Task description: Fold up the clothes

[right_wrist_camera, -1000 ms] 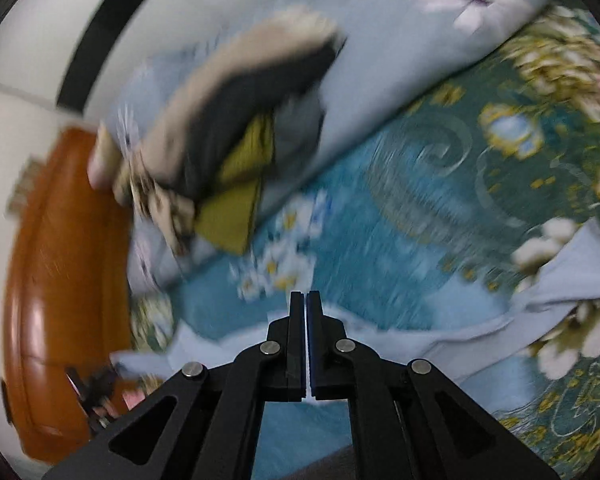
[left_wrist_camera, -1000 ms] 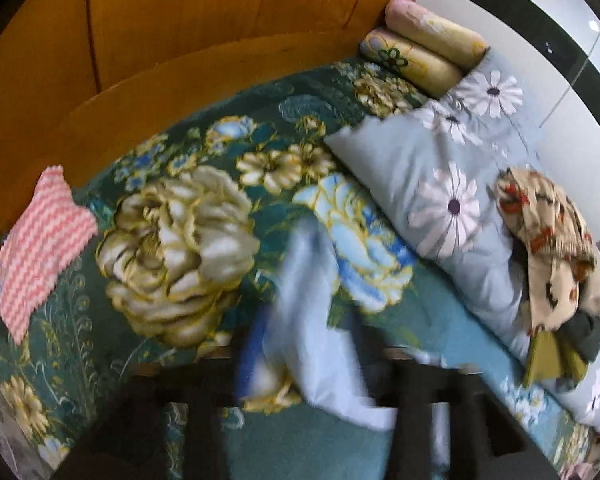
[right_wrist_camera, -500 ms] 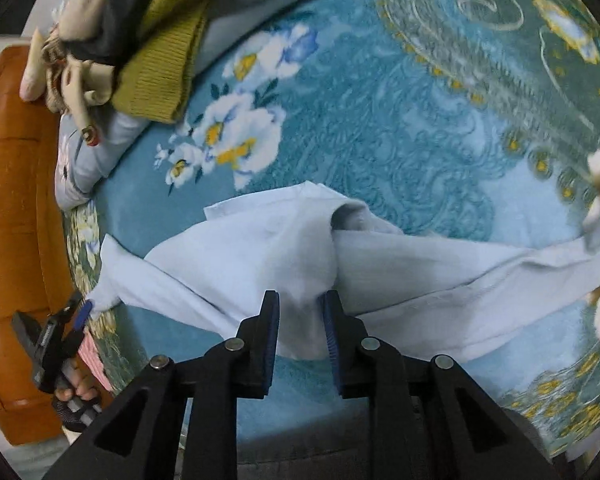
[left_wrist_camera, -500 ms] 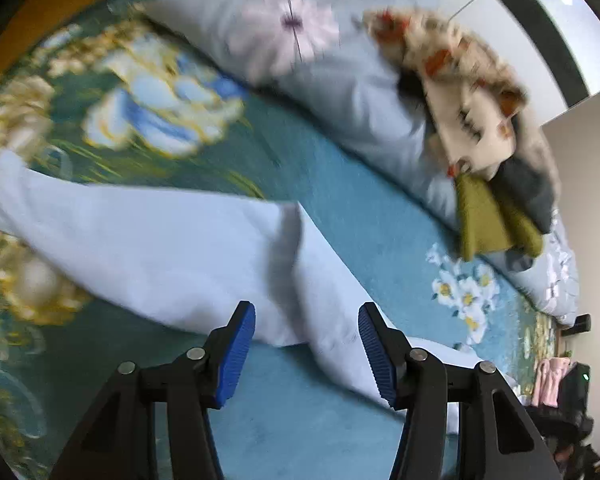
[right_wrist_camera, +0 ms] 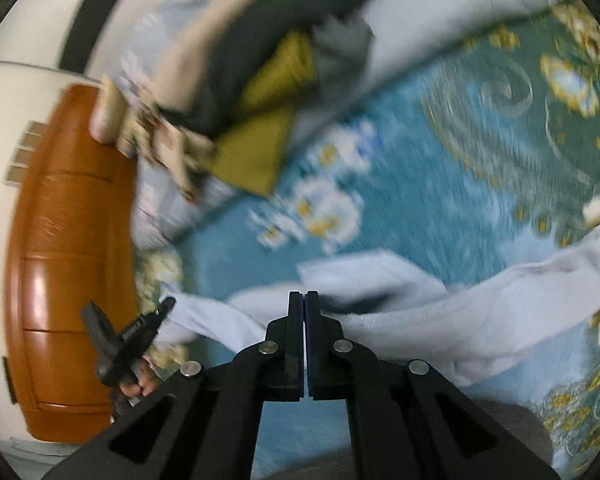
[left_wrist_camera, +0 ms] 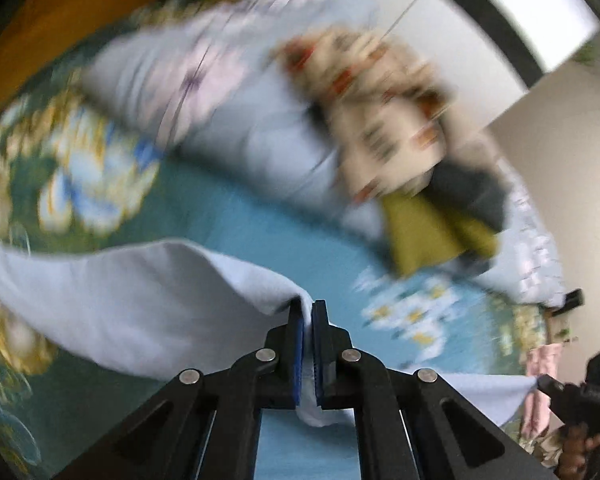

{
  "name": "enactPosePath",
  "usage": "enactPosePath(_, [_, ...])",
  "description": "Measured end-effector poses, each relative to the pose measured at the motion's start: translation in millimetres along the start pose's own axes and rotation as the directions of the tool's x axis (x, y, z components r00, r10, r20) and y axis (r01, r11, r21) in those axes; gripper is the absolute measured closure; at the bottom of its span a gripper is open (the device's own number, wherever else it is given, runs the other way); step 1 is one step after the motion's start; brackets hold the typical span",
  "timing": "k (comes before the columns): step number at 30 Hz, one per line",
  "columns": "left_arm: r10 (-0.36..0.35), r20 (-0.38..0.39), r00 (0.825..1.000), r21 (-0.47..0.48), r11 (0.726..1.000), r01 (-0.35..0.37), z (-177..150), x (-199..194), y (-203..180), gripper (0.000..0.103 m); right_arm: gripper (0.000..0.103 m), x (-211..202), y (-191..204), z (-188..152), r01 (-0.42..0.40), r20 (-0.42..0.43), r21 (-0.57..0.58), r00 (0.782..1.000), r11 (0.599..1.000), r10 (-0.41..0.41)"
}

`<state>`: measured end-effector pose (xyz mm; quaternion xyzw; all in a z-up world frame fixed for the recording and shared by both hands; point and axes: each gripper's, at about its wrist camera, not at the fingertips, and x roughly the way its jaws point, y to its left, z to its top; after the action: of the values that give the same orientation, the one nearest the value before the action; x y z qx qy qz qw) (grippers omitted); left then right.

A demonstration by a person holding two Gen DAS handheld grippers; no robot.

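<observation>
Pale blue garment (left_wrist_camera: 112,304) spans lower frame over floral bedspread (right_wrist_camera: 440,168); your left gripper (left_wrist_camera: 308,308) clamps its edge, your right gripper (right_wrist_camera: 304,300) pinches its fold.

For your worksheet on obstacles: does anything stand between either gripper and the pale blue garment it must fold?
Nothing visible does. The left gripper has its jaws shut on a fold of the pale blue garment, and the right gripper is shut on the same cloth. The pile of clothes lies apart, on the quilt beyond.
</observation>
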<state>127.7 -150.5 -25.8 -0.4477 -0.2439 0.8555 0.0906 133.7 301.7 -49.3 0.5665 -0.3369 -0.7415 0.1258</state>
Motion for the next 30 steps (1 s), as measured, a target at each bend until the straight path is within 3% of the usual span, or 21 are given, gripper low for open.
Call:
enactPosePath(2, [-0.052,0.067,0.996,0.039,0.998,0.049,14.5,-26.7,-17.1,0.099,0.103,-24.7,13.4,8.8,-0.044,0.063,-0.021,0.997,0.999,0.046])
enactPosePath(5, [-0.133,0.162,0.978,0.104,0.988,0.117,36.2,-66.7,-42.8,0.099,0.103,-62.9,31.6,17.5,-0.114,0.155,-0.061,0.980,0.992,0.122])
enactPosePath(10, [-0.197,0.221,0.955,0.149,0.975,0.167,25.5,-123.7,-50.4,0.099,0.103,-123.4,58.6,17.4,-0.155,0.271,-0.149,0.943,0.977,0.191])
enactPosePath(18, [-0.287,0.295,0.911,0.218,0.949,0.228,0.3,-215.1,-59.5,0.099,0.103,-165.8,66.2,-33.4,-0.214,0.280,-0.223,0.920,0.951,0.273])
enactPosePath(21, [-0.304,0.351,0.886,0.290,0.935,0.206,-2.8,-256.4,-74.2,0.099,0.103,-187.6,76.1,-52.7,-0.240,0.285,-0.280,0.904,0.929,0.319])
enactPosePath(23, [-0.293,0.372,0.881,0.308,0.934,0.181,2.4,-261.6,-79.5,0.098,0.103,-194.6,82.0,-54.7,-0.247,0.283,-0.298,0.900,0.922,0.333])
enactPosePath(26, [-0.205,0.343,0.917,0.276,0.955,0.110,16.2,-225.0,-79.1,0.098,0.103,-186.1,85.0,-39.7,-0.214,0.274,-0.285,0.916,0.934,0.293])
enactPosePath(30, [-0.092,0.173,0.981,0.135,0.988,0.069,35.8,-116.8,-46.6,0.098,0.103,-140.2,68.7,-6.1,-0.126,0.240,-0.200,0.955,0.972,0.173])
